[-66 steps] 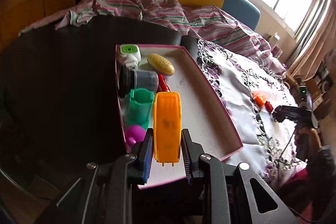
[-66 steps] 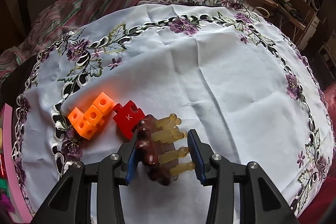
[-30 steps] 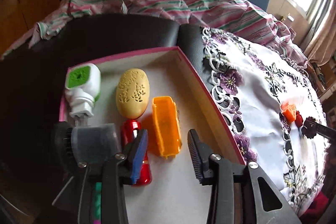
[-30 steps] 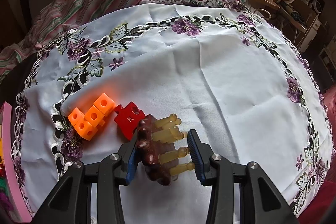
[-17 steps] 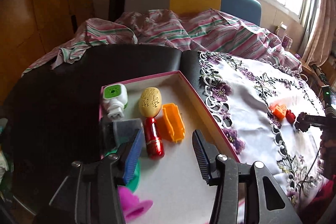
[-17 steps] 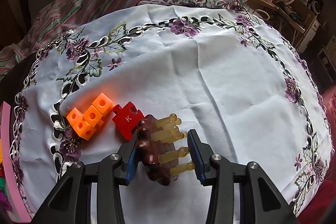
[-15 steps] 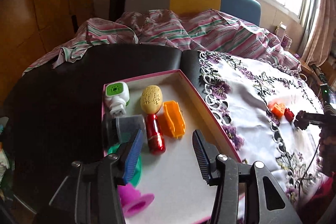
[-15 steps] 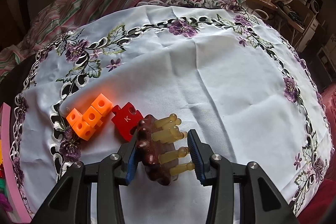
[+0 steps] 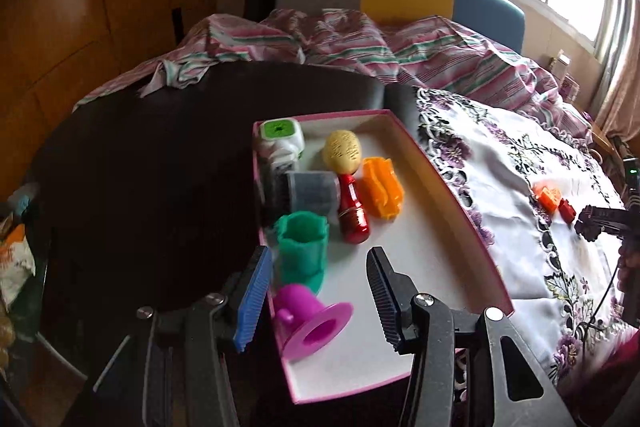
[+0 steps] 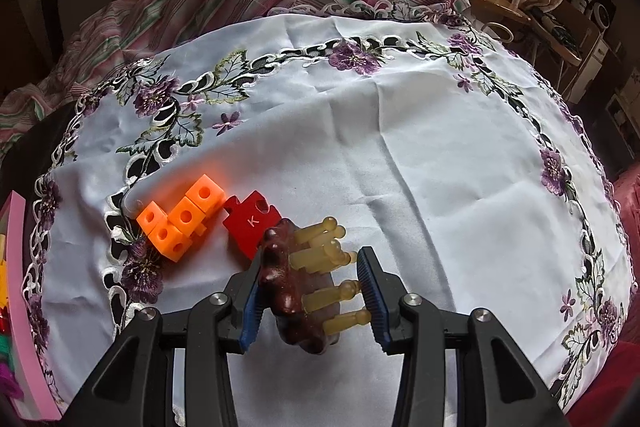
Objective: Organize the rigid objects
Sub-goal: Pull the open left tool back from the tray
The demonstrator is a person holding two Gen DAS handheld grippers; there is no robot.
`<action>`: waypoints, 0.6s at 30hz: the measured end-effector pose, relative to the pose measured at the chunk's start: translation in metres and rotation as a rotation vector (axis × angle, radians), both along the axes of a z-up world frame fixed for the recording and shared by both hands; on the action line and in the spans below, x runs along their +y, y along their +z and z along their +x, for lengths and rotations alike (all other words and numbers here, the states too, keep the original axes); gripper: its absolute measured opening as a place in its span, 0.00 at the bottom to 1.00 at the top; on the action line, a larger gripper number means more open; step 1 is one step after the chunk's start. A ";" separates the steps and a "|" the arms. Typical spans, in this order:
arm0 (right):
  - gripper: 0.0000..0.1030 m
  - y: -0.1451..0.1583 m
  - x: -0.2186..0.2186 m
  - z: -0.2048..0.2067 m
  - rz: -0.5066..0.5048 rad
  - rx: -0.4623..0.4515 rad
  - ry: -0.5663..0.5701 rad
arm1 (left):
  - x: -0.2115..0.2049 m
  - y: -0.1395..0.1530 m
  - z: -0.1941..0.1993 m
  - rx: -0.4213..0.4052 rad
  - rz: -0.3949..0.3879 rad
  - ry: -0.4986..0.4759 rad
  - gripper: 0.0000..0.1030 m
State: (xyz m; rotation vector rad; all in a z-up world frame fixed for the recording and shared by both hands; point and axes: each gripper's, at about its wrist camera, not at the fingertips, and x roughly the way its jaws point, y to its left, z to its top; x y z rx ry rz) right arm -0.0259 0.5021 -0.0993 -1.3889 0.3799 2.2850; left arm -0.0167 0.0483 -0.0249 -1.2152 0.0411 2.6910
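On the embroidered white cloth, the right gripper clamps a dark brown massage comb with amber pegs, near side of a red puzzle piece and orange linked cubes. A lopsided grip on those pegs could let it twist free. The left gripper, empty and parted, has released the orange plastic tray and backed away from the pink-rimmed box.

A dark round table carries a pink-rimmed box; just right of the box lies a white embroidered cloth, a striped blanket behind.
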 end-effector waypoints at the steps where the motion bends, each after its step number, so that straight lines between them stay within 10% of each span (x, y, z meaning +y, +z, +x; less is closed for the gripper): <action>1: 0.42 -0.001 -0.001 0.000 0.001 -0.008 0.002 | -0.002 -0.001 0.001 0.000 0.001 0.006 0.49; 18: 0.42 -0.001 0.004 0.003 -0.007 0.001 -0.033 | -0.036 -0.009 0.007 -0.021 0.010 0.077 0.49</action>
